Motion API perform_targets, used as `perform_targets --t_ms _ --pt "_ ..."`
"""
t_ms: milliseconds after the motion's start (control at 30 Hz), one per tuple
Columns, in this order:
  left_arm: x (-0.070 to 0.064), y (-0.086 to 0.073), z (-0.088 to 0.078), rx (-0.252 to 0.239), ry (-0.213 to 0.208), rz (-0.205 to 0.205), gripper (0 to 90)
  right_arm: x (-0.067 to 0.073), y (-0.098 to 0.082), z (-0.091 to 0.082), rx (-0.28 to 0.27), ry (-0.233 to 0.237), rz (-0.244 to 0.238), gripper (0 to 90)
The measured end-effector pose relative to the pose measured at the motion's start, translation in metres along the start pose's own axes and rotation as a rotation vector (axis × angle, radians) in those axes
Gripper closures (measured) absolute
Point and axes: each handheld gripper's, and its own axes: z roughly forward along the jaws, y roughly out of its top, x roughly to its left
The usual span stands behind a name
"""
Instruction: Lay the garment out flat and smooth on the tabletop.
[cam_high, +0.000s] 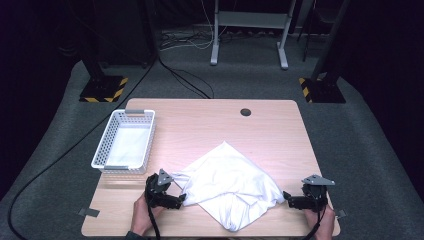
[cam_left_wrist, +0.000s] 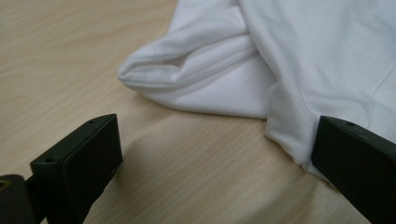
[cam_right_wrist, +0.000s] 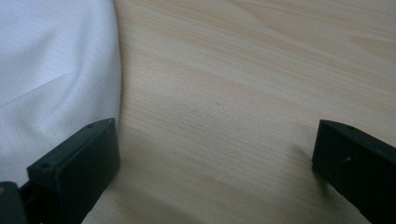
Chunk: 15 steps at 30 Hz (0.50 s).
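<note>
While both tools stand wide open and hold nothing, the white cloth (cam_high: 230, 187) lies crumpled on the near half of the bench (cam_high: 200, 125), between the left tool (cam_high: 175, 199) and the right tool (cam_high: 290, 200). From above, each tool sits just beside an outer edge of the cloth, the left at a folded corner and the right at the opposite rim. Seen along the left tool's own jaws, the rolled corner of the cloth (cam_left_wrist: 196, 70) lies ahead of the open gap, with one jaw at the hem and bare wood between the two. Seen along the right tool's jaws, the cloth (cam_right_wrist: 51, 70) reaches only the left-hand jaw, and the gap spans plain bench (cam_right_wrist: 224, 93). The step in hand appears to be taking hold of the cloth at two opposite edges, probably to fold it or to move it. A sound grip calls for each tool to slide further over its edge, so that fabric lies squarely between the pads before closing; the lower jaw should pass under the hem. A single layer should be caught on each side, lest the bundle lift unevenly. A white basket (cam_high: 125, 142) stands well apart at far left, holding a folded white item.
</note>
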Motion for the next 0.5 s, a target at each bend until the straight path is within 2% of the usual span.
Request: perform_targets --t_ms 67,200,300,400,467,500 --pt "-0.001 0.004 -0.006 -0.071 0.006 -0.009 2.5 0.000 0.000 0.000 -0.001 -0.006 -0.004 0.0" --pt "-0.002 0.024 -0.003 -0.077 -0.004 0.034 0.9 0.000 0.001 -0.001 -0.001 -0.028 -0.003 0.8" --pt "-0.004 0.039 0.006 -0.071 -0.030 0.055 0.2 0.006 0.008 -0.006 -0.039 0.000 0.021 2.2" --pt "-0.005 0.046 0.022 -0.040 -0.058 0.048 0.2 0.031 0.026 -0.011 -0.078 0.047 -0.026 3.7" --pt "-0.007 0.047 0.032 -0.018 -0.060 0.042 0.7 0.055 0.039 -0.004 -0.075 0.074 -0.077 5.7" --pt "-0.008 0.047 0.036 -0.008 -0.077 0.035 0.9 0.067 0.044 0.003 -0.061 0.091 -0.112 6.0"
